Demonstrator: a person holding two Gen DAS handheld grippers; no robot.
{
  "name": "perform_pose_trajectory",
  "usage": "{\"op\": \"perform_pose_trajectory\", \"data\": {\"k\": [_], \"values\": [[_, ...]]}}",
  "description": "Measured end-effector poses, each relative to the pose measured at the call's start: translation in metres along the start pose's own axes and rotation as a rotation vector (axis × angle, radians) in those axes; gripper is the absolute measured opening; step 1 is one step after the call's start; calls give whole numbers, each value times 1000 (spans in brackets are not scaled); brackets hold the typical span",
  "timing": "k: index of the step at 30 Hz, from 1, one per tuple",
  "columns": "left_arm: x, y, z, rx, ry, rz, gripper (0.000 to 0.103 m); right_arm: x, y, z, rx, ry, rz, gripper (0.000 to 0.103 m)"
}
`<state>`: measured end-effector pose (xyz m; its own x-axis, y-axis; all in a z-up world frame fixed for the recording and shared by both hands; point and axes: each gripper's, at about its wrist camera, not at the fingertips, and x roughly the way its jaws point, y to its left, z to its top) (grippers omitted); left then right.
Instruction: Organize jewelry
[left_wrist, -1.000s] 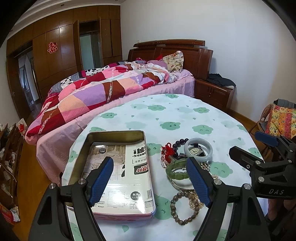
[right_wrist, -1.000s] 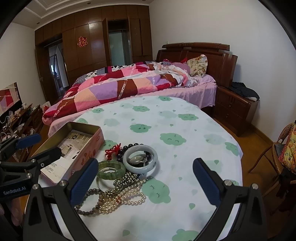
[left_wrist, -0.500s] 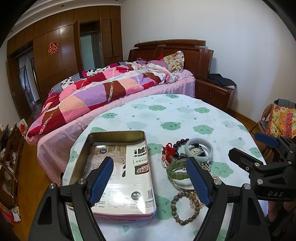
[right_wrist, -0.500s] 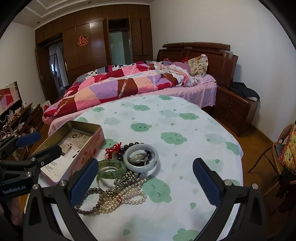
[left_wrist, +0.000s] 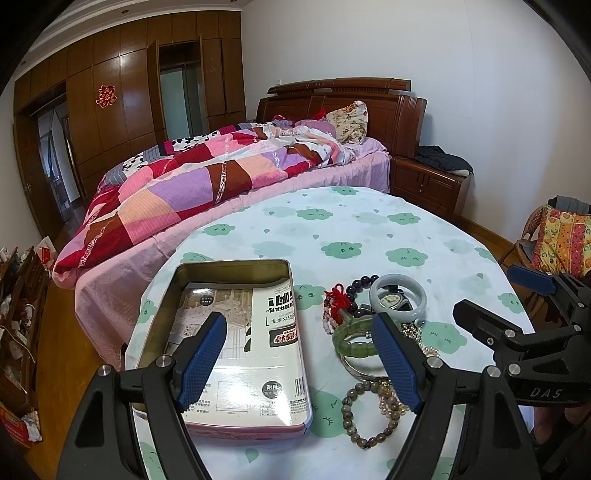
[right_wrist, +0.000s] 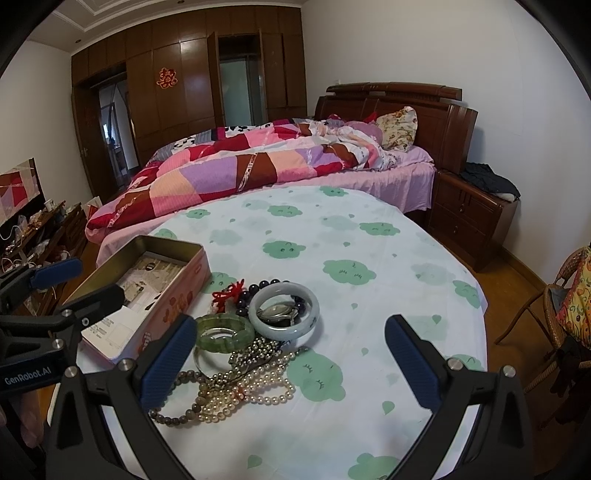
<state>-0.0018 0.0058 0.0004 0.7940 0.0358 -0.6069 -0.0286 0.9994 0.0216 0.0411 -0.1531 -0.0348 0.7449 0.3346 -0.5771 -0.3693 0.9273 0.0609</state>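
Observation:
A pile of jewelry lies on the round table: a pale jade bangle (right_wrist: 283, 309) with a watch (right_wrist: 277, 309) inside it, a green bangle (right_wrist: 224, 332), dark beads with a red tassel (right_wrist: 228, 291), pearl strands (right_wrist: 258, 380) and a brown bead bracelet (left_wrist: 364, 413). An open pink tin (left_wrist: 236, 339) holding a printed packet (left_wrist: 243, 350) sits left of the pile. My left gripper (left_wrist: 299, 365) is open and empty, hovering over the tin's near right side. My right gripper (right_wrist: 291, 363) is open and empty above the pile's near edge.
The table (right_wrist: 332, 229) has a white cloth with green cloud prints. A bed (right_wrist: 258, 158) with a patchwork quilt stands behind it, a wooden nightstand (right_wrist: 472, 214) at right, a wicker chair (right_wrist: 561, 314) at far right, and cluttered shelves (left_wrist: 18, 314) at left.
Both grippers have drifted very slightly; the view is almost the same. The jewelry and the tin have not moved.

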Motion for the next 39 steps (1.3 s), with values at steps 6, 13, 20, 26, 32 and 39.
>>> {"op": "perform_pose_trajectory", "data": {"k": [6,13,20,26,32,39], "values": [[-1,2,-1,0,-1,3,81,0,1,-1,0,0,-1,103],[-1,2,0,1,0,3,81,1,1,0,0,3,0,103],[-1,4,-2,1,1,4,81,2,4,-4,-7,9,0,103],[-1,4,-3,2,2,5,81,2,4,-4,-12,19,0,103],[5,10,-7,-7,27,-16,81,7,3,-7,-25,35,-13,103],[17,6,-15,7,39,-48,80,32,-28,-24,27,116,-86,101]]}}
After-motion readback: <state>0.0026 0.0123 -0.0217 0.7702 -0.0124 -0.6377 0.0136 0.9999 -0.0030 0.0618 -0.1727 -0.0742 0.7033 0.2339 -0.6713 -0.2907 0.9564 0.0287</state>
